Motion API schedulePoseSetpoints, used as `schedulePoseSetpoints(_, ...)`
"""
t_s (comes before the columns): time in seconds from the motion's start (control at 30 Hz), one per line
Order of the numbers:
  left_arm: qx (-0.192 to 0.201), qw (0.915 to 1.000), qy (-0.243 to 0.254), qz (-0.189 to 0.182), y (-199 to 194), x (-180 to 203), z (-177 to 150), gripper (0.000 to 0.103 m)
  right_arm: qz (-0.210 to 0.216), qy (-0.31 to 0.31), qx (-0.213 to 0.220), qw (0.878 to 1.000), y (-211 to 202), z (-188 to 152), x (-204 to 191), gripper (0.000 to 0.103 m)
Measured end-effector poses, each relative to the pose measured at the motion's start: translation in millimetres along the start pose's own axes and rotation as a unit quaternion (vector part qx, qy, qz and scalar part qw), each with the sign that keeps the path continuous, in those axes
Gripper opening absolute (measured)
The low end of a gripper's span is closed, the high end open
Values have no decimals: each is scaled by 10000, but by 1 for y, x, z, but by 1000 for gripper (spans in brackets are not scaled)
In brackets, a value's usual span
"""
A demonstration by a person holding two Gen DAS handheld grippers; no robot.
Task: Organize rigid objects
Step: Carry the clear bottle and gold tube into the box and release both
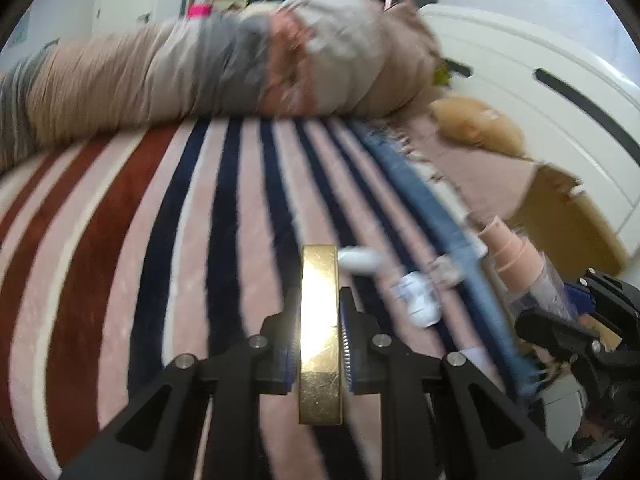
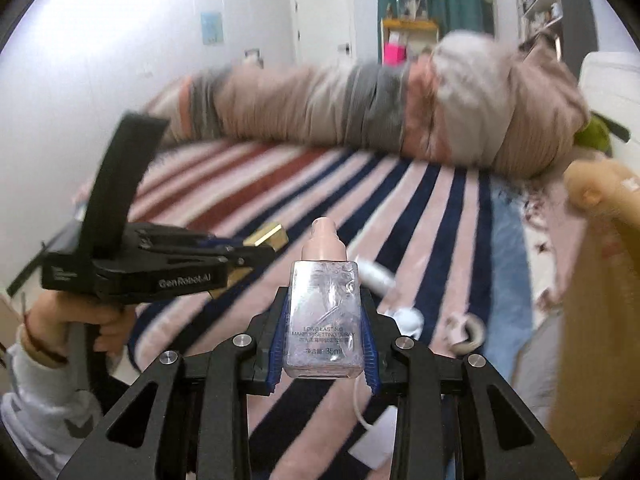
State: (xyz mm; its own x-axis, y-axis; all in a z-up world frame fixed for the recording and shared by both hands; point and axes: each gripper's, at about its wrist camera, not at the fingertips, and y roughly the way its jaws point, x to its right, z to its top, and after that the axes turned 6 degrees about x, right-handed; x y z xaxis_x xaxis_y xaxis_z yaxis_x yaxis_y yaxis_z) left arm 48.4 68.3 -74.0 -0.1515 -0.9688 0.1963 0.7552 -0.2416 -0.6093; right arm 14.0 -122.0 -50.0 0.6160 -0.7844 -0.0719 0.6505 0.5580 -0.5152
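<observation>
Left tool (image 1: 320,344) pinches one glossy gold rectangular bar (image 1: 320,332). Right tool (image 2: 325,340) pinches one clear, flat-sided spray bottle (image 2: 325,320), probably plastic.

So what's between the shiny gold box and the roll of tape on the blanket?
In the right wrist view, a small white bottle lies between the gold box and the tape roll.

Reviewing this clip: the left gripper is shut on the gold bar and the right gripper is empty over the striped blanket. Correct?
Not quite. The right gripper isn't empty: the right wrist view shows it shut on a clear spray bottle. The left gripper does hold the gold bar over the striped blanket.
</observation>
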Motion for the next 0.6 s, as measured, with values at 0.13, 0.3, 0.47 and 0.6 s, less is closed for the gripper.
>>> schedulePoseSetpoints(0.13, 326, 9985, 341, -291, -30, 46, 33, 15, -344, 122, 564, 9977, -53, 15, 23, 27)
schedulePoseSetpoints(0.3, 574, 9923, 778, -778, -48, 115, 69, 15, -1004, 552, 856, 9897, -107, 14, 77, 27)
schedulePoseSetpoints(0.47, 367, 9810, 1397, -1294, -33, 195, 91, 15, -1507, 848, 376, 9842, -118, -11, 131, 27)
schedulePoseSetpoints(0.6, -18, 9747, 1758, -1378, -6, 238, 94, 15, -1600, 823, 5, 9837, -105, -20, 153, 27)
